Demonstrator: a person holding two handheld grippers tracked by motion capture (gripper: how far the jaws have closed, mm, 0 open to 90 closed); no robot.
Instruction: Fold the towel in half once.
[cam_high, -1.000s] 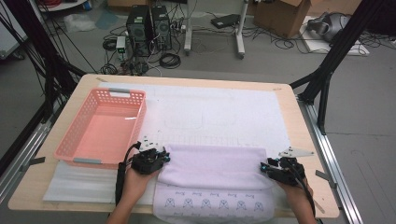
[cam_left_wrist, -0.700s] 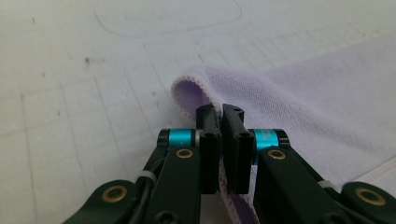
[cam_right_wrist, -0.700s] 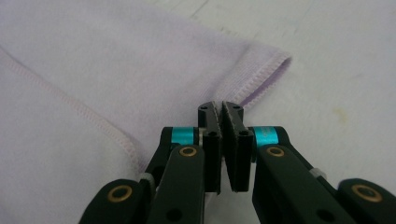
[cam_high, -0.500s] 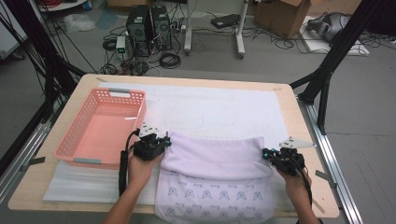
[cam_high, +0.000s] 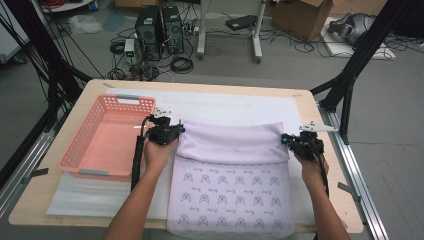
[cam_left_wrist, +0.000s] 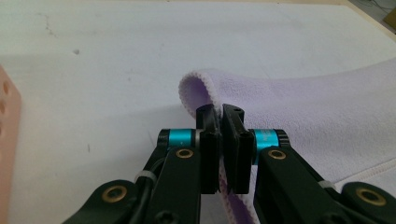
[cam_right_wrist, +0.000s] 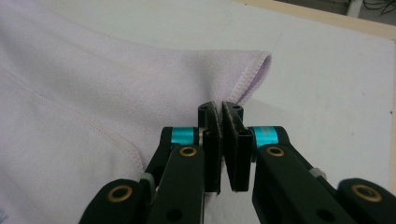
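A lavender cloth (cam_high: 230, 142) lies on the white mat, its near part printed with small dark figures and its far part a plain raised band. My left gripper (cam_high: 177, 131) is shut on the band's left corner, and my right gripper (cam_high: 286, 140) is shut on its right corner. In the left gripper view the jaws (cam_left_wrist: 223, 112) pinch the stitched hem, and the cloth (cam_left_wrist: 327, 102) runs off to the right. In the right gripper view the jaws (cam_right_wrist: 221, 108) clamp the hem just below the corner, with the cloth (cam_right_wrist: 93, 93) spreading left.
A pink plastic basket (cam_high: 75, 160) stands empty at the left of the table, close to my left hand. The white mat (cam_high: 235, 107) covers the wooden tabletop (cam_high: 320, 115). Black frame posts rise at both sides; computers and cables lie on the floor beyond.
Both grippers have moved away from the person and slightly up, carrying the cloth's edge with them. The plain band now lies farther up the table and more of the printed face shows.
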